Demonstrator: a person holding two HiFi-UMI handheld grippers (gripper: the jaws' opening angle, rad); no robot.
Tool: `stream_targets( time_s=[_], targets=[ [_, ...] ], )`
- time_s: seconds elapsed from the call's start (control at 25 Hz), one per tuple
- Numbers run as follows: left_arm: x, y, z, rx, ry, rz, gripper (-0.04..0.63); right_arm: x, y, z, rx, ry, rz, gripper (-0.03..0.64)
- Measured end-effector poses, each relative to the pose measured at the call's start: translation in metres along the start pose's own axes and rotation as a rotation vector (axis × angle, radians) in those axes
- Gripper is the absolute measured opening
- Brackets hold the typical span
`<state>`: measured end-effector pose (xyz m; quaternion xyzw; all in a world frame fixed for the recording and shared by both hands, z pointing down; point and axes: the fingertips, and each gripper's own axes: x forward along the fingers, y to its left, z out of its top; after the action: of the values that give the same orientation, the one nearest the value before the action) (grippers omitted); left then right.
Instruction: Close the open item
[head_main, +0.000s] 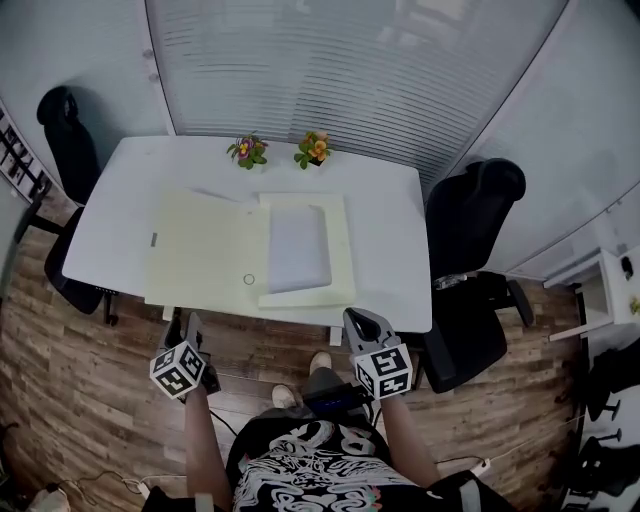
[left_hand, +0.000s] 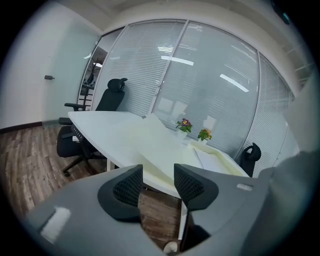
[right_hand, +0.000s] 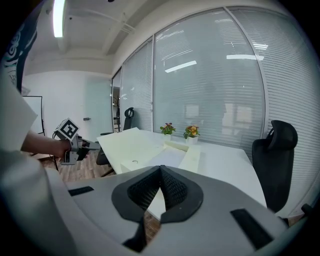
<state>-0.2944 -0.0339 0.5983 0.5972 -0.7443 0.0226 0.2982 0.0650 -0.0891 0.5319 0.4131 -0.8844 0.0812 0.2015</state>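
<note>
Fingers (left_hand: 129, 187) of the left gripper (left_hand: 158, 176) are spread apart. Nothing sits between them; only the bench (left_hand: 107, 131) edge and the wood floor (left_hand: 155, 205) show through the gap. On the right gripper (right_hand: 161, 172) the fingers (right_hand: 176, 190) are pressed together at the tips, and nothing is pinched between them.

Both tools hang in the air, off the bench (head_main: 390, 215), on the side close to the person. Seen from the head, the left gripper (head_main: 190, 324) is at 7 o'clock from the folder (head_main: 200, 250). The right gripper (head_main: 362, 322) is at 5 o'clock from it. Neither one touches the folder.

The folder is big and pale yellow. It lies wide open and flat in the middle of the white bench. Its lid is flopped out to 9 o'clock. The deep half is at 3 o'clock, and a stack of white paper (head_main: 298, 245) lies in it. A small ring (head_main: 249, 279) sits on the lid near its 5 o'clock corner.

Two little flower pots stand close together at 12 o'clock from the folder. One has purple flowers (head_main: 247, 151) and one has orange flowers (head_main: 315, 148). A black chair (head_main: 470, 250) stands at 3 o'clock from the bench, and another black chair (head_main: 65, 130) at 10 o'clock.
</note>
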Motion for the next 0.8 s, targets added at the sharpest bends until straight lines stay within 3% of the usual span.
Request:
stream_targets(
  time_s=[0.4, 0.8],
  targets=[
    [0.026, 0.004, -0.008, -0.083, 0.038, 0.017, 0.195, 0.031, -0.017, -0.003, -0.045, 0.043, 0.035, 0.002],
    [0.045, 0.015, -0.002, -0.259, -0.025, 0.013, 0.167, 0.055, -0.024, -0.028, -0.071, 0.111, 0.074, 0.002]
  ],
)
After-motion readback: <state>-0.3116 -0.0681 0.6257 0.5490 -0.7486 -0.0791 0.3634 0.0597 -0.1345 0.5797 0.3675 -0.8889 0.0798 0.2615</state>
